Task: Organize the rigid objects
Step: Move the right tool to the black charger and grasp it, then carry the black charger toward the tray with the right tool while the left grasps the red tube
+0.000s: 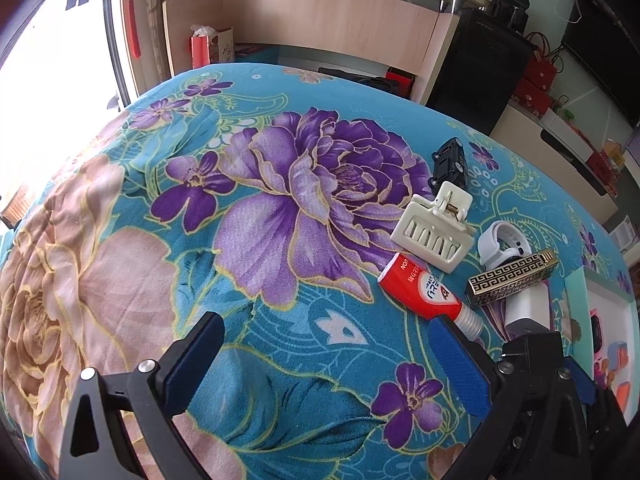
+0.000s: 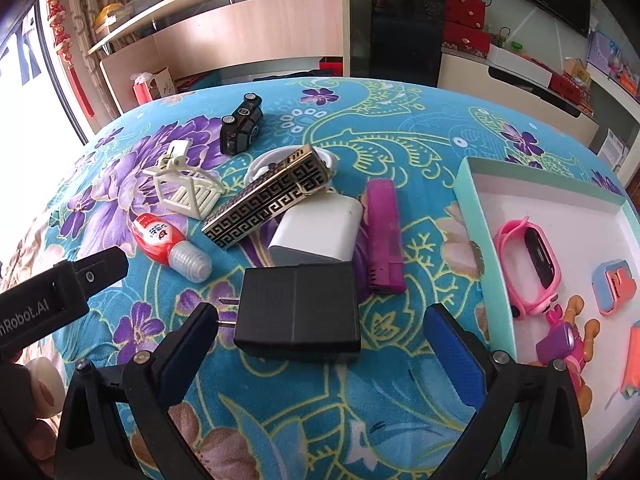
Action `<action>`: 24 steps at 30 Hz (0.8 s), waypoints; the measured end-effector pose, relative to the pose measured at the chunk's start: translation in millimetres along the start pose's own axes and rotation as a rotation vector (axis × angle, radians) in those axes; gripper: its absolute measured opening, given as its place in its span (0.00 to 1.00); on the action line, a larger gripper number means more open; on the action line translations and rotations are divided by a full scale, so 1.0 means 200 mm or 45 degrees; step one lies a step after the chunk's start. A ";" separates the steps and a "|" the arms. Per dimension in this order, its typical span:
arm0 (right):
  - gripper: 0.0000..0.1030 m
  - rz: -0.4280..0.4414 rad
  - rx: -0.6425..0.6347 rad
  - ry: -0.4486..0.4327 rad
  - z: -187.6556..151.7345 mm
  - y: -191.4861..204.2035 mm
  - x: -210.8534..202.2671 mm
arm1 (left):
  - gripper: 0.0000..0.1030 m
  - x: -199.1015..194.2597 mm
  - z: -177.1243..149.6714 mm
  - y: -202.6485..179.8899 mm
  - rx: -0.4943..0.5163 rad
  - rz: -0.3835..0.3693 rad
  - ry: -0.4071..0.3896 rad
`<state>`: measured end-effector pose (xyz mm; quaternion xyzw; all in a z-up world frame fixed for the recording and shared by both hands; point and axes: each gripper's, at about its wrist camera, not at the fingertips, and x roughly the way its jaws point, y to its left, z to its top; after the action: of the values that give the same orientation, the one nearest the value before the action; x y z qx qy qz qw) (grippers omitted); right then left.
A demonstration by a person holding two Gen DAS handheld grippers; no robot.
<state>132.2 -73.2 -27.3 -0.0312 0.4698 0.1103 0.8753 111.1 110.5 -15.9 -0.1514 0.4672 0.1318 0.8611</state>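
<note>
Both grippers are wide open and hold nothing. The right gripper (image 2: pixel 320 344) hangs over one black charger (image 2: pixel 298 310) on the flowery bed cover (image 2: pixel 360 400). Behind it lie one white charger (image 2: pixel 316 232), one purple lighter (image 2: pixel 384 236), one gold patterned lighter (image 2: pixel 268 200), one red tube (image 2: pixel 158 236), one cream hair clip (image 2: pixel 184 188), one black toy car (image 2: pixel 240 124). One tray (image 2: pixel 470 200) sits right, holding one pink watch (image 2: pixel 528 260). The left gripper (image 1: pixel 320 360) hangs over bare cover.

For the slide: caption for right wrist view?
Open right gripper straddles black charger beside teal tray.
</note>
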 end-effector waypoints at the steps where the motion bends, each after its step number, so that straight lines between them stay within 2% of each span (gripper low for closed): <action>1: 0.95 -0.004 0.007 0.000 0.00 -0.01 0.00 | 1.00 0.00 0.00 -0.01 0.015 -0.010 -0.005; 8: 0.84 -0.005 0.026 -0.012 -0.01 -0.05 -0.03 | 1.00 0.00 0.00 -0.12 0.148 -0.080 -0.033; 13: 0.67 -0.015 0.039 -0.019 -0.01 -0.09 -0.05 | 1.00 0.03 -0.01 -0.19 0.233 -0.103 -0.020; 20: 0.66 -0.014 0.055 -0.024 -0.01 -0.13 -0.07 | 1.00 0.06 -0.01 -0.24 0.299 -0.127 -0.039; 24: 0.66 -0.018 0.037 -0.022 -0.02 -0.13 -0.08 | 1.00 0.09 0.00 -0.24 0.293 -0.134 -0.035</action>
<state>127.1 -101.1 -17.7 -0.0207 0.4634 0.0975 0.8805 137.5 68.5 -25.0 -0.0741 0.4588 0.0339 0.8848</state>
